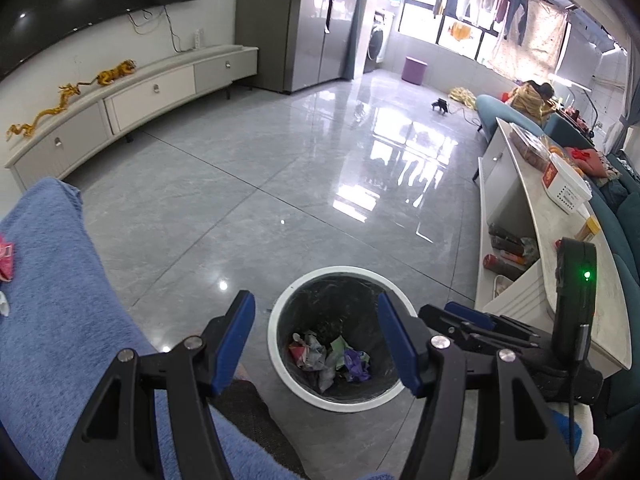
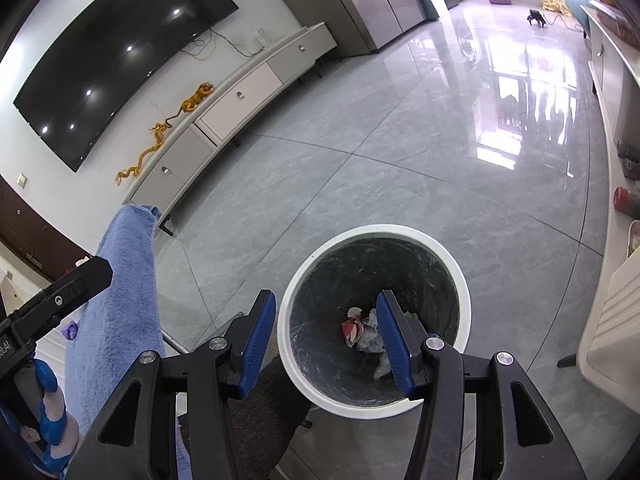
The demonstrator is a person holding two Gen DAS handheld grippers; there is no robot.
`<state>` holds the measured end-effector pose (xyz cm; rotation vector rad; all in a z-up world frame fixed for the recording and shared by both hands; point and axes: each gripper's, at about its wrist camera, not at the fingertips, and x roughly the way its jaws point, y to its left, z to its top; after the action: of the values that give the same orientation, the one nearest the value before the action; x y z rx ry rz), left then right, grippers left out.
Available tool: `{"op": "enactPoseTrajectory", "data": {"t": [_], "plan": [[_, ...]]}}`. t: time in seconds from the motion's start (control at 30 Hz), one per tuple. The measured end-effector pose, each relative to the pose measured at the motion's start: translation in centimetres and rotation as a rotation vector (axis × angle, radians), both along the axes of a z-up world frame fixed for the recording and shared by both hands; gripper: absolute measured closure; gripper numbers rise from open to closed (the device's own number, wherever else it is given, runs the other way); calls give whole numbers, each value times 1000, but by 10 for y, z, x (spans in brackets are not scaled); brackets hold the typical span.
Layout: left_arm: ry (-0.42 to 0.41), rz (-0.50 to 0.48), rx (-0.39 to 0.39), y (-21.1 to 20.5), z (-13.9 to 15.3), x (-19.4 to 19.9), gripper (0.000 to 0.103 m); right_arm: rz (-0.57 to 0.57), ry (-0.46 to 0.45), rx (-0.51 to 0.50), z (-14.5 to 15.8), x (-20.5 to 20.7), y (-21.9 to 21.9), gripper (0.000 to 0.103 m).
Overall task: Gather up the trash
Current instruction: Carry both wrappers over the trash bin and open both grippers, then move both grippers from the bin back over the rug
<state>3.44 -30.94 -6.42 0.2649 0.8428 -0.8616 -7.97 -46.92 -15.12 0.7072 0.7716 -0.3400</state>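
While tilted downward, both tongs [image 1: 316, 344] [image 2: 326, 338] agape, empty above bin [image 2: 288, 320].

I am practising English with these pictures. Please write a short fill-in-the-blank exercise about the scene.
1. The crumpled wrappers lie inside the ____.
2. The bin's rim is ____ in colour.
3. The towel is ____.
4. Between the left gripper fingers there is ____ held.

Missing words: bin; white; blue; nothing
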Motion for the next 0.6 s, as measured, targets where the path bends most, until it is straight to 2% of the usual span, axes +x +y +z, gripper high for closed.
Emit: {"op": "enactPoseTrajectory", "data": {"t": [0.27, 0.6], "plan": [[-45, 37, -27, 24, 15, -8, 35, 15, -18, -41, 21, -4, 12, 51], [-103, 82, -71, 60, 37, -14, 34, 43, -45, -91, 50, -7, 32, 50]]}}
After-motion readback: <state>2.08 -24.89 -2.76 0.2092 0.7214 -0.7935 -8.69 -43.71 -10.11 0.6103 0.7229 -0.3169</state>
